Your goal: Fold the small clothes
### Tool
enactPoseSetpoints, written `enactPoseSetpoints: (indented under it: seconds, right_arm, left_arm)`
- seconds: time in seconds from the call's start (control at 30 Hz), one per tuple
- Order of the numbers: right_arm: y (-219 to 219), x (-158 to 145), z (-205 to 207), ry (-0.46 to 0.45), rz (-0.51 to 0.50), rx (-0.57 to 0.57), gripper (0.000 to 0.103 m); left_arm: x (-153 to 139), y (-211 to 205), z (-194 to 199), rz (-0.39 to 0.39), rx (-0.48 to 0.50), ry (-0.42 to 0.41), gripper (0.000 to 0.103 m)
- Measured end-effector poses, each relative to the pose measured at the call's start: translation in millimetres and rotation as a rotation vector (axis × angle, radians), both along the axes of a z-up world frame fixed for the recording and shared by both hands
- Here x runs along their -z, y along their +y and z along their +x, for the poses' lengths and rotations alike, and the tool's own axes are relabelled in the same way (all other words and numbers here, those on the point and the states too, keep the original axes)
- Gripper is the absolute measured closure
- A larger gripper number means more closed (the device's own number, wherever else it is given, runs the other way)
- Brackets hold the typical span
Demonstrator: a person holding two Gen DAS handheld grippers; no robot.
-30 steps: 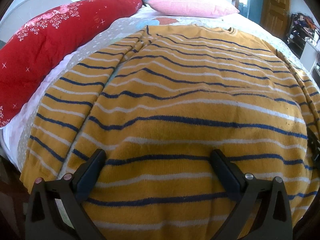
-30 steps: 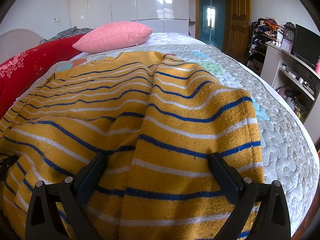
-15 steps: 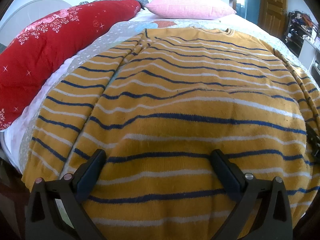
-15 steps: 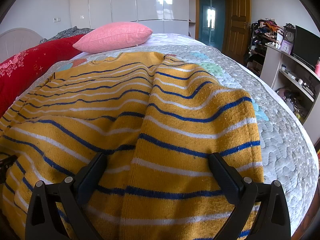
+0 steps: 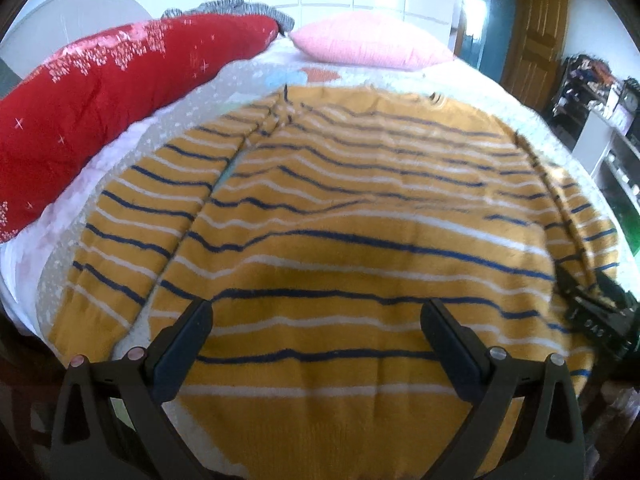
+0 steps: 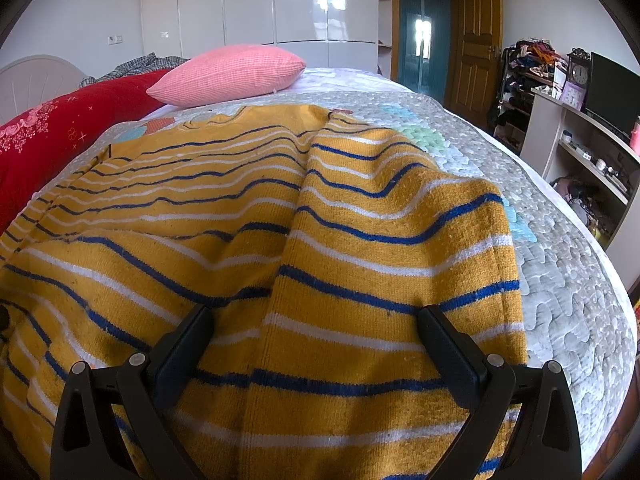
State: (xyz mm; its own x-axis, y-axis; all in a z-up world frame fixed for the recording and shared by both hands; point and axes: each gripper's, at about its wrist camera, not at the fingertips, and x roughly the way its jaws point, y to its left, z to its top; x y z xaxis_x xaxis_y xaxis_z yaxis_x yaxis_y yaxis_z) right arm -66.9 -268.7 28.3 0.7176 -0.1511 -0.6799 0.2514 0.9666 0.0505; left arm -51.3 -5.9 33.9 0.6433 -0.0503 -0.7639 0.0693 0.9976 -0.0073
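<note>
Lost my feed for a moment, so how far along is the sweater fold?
Barely started. Done: the sweater is spread flat on the bed, sleeves alongside the body. In hand: nothing; the left gripper and right gripper are both open above its near end. Left: every fold, sleeves and body.

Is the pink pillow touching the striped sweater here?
Apart. The right wrist view shows a strip of quilted bedspread between the pink pillow and the collar end of the striped sweater; the left wrist view shows the same gap.
</note>
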Motion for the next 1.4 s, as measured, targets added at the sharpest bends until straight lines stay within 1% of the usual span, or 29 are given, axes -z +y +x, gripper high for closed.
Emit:
enactPoseSetpoints:
  seconds: [0.17,0.3,0.37,0.43,0.47,0.53,0.63,0.7,0.73,0.77,0.8,0.83,0.9,0.93,1.0,1.03,1.07,1.1,1.17,1.23,1.33,1.37,1.4]
  right_arm:
    - [-5,-4,3,0.059,0.048,-0.02,0.0]
    - [-10,-4,3,0.076,0.087,-0.039,0.0]
    - [-13,-4,3,0.079,0.109,-0.039,0.0]
    - [-11,-3,2,0.073,0.105,-0.044,0.0]
    - [-12,-3,1,0.062,0.106,-0.042,0.0]
    - [-11,-1,-2,0.05,0.103,-0.043,0.0]
    - [-7,-3,-1,0.069,0.069,-0.069,0.0]
    - [-9,-8,0,0.082,0.09,-0.086,0.0]
    - [-16,-17,-4,0.071,0.137,-0.1,0.001]
    - [-21,-26,-11,0.039,0.178,-0.104,0.006]
    - [-27,-36,-19,0.0,0.202,-0.1,0.008]
    - [-32,-46,-28,-0.036,0.203,-0.086,0.008]
    - [-38,-58,-39,-0.076,0.19,-0.041,0.007]
    - [-46,-63,-49,-0.096,0.196,0.003,0.007]
    - [-52,-64,-51,-0.07,0.208,0.024,0.007]
    - [-49,-62,-49,-0.019,0.201,-0.011,0.007]
    - [-43,-60,-48,0.003,0.178,-0.044,0.009]
    - [-37,-59,-49,0.011,0.156,-0.061,0.012]
    - [-12,-54,-46,0.034,0.085,-0.129,0.014]
    - [5,-47,-43,0.046,0.09,-0.19,0.018]
    - [12,-34,-33,0.084,0.09,-0.186,0.03]
    - [13,-27,-28,0.109,0.083,-0.168,0.037]
    - [12,-26,-28,0.118,0.086,-0.162,0.041]
  left_arm:
    - [-25,8,-15,-0.008,-0.016,-0.108,0.0]
    - [-51,18,-37,-0.005,-0.046,-0.276,0.0]
    - [-62,20,-45,0.009,-0.028,-0.347,0.0]
    - [-67,20,-43,0.037,0.002,-0.359,0.0]
    - [-69,19,-41,0.046,0.011,-0.352,0.0]
    - [-69,21,-36,0.042,0.012,-0.322,0.0]
    - [-61,23,-30,0.018,0.02,-0.233,0.0]
    - [-56,27,-33,-0.018,0.033,-0.206,0.0]
    - [-54,28,-34,-0.021,0.033,-0.201,0.0]
    - [-51,30,-34,-0.018,0.03,-0.196,0.0]
    - [-47,31,-35,-0.015,0.029,-0.188,0.0]
    - [-43,33,-34,-0.017,0.03,-0.178,0.0]
    - [-33,35,-31,-0.031,0.026,-0.15,0.0]
    - [-27,36,-28,-0.042,0.022,-0.13,0.0]
    - [-16,39,-22,-0.071,0.014,-0.081,0.0]
    - [-11,40,-20,-0.085,0.012,-0.059,0.0]
    - [-6,41,-18,-0.094,0.01,-0.041,0.0]
    - [-4,41,-17,-0.097,0.009,-0.03,0.0]
    - [1,41,-14,-0.098,0.005,-0.003,0.0]
    - [3,40,-14,-0.093,0.002,0.006,0.0]
    - [5,37,-15,-0.079,0.001,0.015,0.0]
    - [5,36,-15,-0.076,0.003,0.018,0.0]
    - [6,36,-13,-0.074,0.004,0.02,0.0]
